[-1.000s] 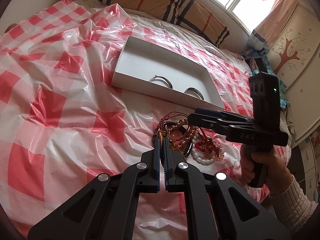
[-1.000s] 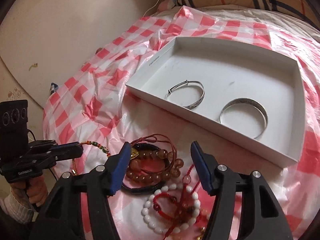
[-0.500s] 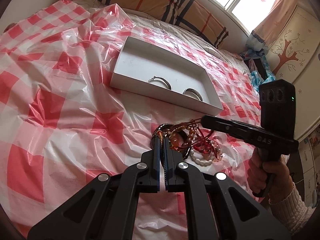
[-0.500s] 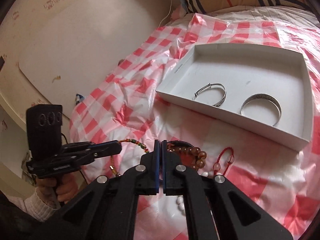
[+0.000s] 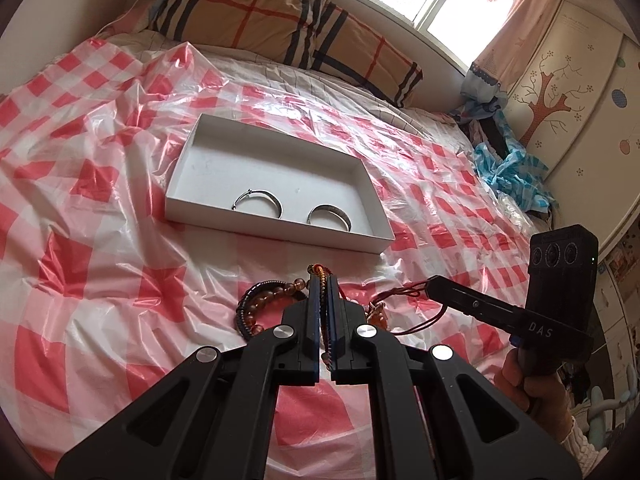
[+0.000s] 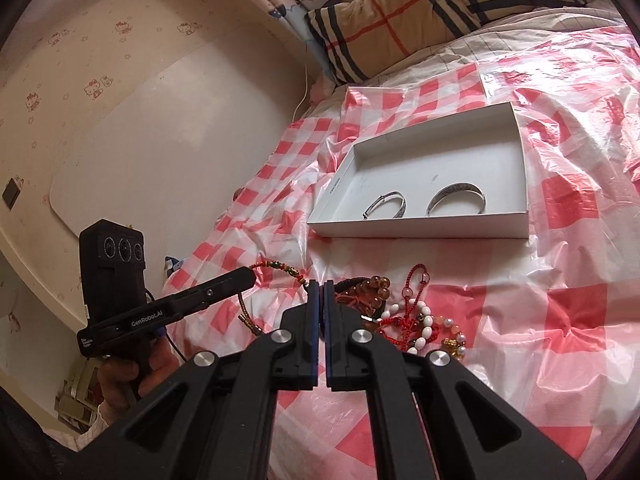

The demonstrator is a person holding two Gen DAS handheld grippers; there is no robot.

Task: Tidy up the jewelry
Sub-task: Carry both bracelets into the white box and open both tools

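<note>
Teasing a tangle apart on a bed spread with a red-checked plastic sheet point(image 5: 100, 280). Pinching a braided cord bracelet point(image 6: 280, 268) in the left tongs point(image 5: 323, 281), closed down to a sliver on the cord, and raising it above the sheet, most likely to draw it free of its neighbours. Gripping what looks like a red cord point(image 5: 404, 291) in the right tongs point(image 6: 319, 286), likewise closed with no visible gap, probably to anchor the rest while the braided piece comes away; hard to say from the right wrist view whether the braided cord is also caught there. Leaving the remaining pile of bead bracelets point(image 6: 416, 320), amber, white and red, heaped on the sheet just under and beside both tools, with an amber bead bracelet point(image 5: 272, 294) lying at the near edge. Waiting just beyond the pile: a shallow white box point(image 5: 276, 236), open-topped and already holding two silver bangles point(image 5: 276, 206) side by side along its near wall, with bare floor behind them for further pieces. Judging the sorting as only begun.
</note>
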